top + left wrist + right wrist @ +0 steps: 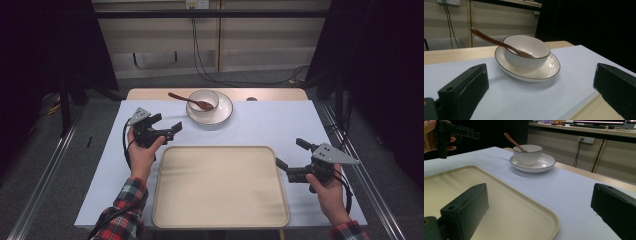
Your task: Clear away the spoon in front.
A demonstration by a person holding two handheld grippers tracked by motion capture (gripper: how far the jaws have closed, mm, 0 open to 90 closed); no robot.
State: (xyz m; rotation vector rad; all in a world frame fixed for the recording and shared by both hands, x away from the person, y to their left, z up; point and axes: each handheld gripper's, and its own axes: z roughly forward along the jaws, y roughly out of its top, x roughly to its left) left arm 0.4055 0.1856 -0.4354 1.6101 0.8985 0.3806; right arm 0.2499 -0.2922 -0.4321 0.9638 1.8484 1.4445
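Observation:
A white bowl [203,101] stands on a white plate [223,113] at the far middle of the table, with a brown wooden spoon [186,100] leaning in it, handle to the left. In the left gripper view the bowl [526,53], plate [549,68] and spoon [489,38] lie just ahead. My left gripper [167,125] hovers open to the left of the plate. A beige tray [220,187] lies at the near middle. My right gripper [290,154] stands open by the tray's right edge, empty. The right gripper view has the bowl [527,153] and tray [506,212].
A pale blue mat [280,125] covers the table, with a wooden strip [270,94] along its far edge. Cables [210,75] run over the floor behind. Metal rails [42,175] flank the table on both sides.

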